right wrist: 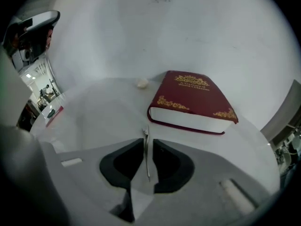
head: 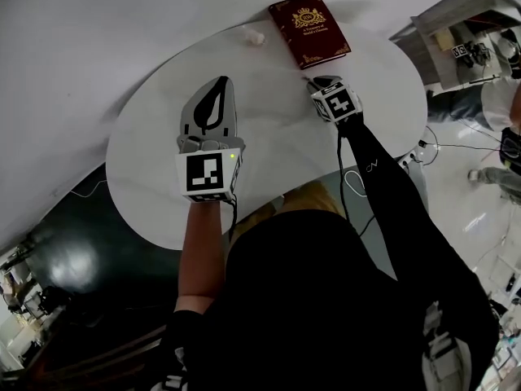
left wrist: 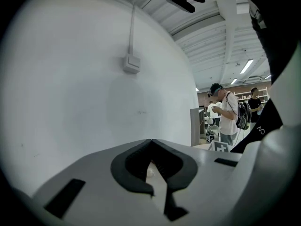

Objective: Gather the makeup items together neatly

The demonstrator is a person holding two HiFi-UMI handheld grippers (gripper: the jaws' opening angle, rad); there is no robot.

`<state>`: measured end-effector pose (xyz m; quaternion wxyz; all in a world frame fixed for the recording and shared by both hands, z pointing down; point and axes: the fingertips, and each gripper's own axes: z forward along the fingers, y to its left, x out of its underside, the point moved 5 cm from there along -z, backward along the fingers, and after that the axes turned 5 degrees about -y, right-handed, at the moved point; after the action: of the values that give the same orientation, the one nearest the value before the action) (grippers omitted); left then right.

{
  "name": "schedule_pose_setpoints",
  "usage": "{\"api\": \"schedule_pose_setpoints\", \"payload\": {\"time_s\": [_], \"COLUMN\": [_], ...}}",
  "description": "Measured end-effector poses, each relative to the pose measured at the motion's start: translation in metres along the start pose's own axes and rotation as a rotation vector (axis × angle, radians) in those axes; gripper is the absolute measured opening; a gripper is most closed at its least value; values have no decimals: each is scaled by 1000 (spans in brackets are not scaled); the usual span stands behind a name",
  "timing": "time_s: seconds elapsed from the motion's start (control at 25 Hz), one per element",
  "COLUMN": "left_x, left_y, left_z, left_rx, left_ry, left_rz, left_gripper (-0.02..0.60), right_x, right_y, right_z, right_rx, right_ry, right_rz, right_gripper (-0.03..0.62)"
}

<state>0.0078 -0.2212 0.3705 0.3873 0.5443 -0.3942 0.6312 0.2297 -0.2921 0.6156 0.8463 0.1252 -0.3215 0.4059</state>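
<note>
On a round white table (head: 146, 161), near its far edge, a closed dark red book (head: 309, 29) with gold ornament, lying flat; just left of it and apart, a small whitish lump (head: 255, 36), too small to tell what. Pinched edgewise in the right gripper (right wrist: 147, 141): a thin silver clip (right wrist: 148, 164), jaws closed on both its flat sides, its tip sticking out past them toward the near corner of the book, close but not touching; gripper tilted down over the table just before the book. Further left, well apart from book and lump, the left gripper (head: 221, 80), roughly level above the table, jaws pressed together tip to tip, nothing between them; beyond, a bare white wall (left wrist: 70, 79).
</note>
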Motion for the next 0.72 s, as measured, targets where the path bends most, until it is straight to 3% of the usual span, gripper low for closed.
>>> {"api": "schedule_pose_setpoints", "payload": {"time_s": [0.04, 0.16, 0.56, 0.72], "left_x": [2, 2, -25, -34], "left_y": [3, 9, 0, -2], "left_z": [0, -1, 10, 2], "left_rx": [-6, -15, 67, 84], "left_ry": [0, -5, -90, -110], "left_rz": [-3, -10, 20, 23], "left_gripper": [9, 9, 9, 9], "right_x": [0, -8, -115, -135], "right_y": [0, 5, 37, 59], "right_z": [0, -8, -136, -175], "right_rx": [-2, 3, 176, 184], "right_ry": [1, -24, -520, -630], "right_rz": [-9, -17, 108, 115], "right_gripper": [25, 18, 18, 18]}}
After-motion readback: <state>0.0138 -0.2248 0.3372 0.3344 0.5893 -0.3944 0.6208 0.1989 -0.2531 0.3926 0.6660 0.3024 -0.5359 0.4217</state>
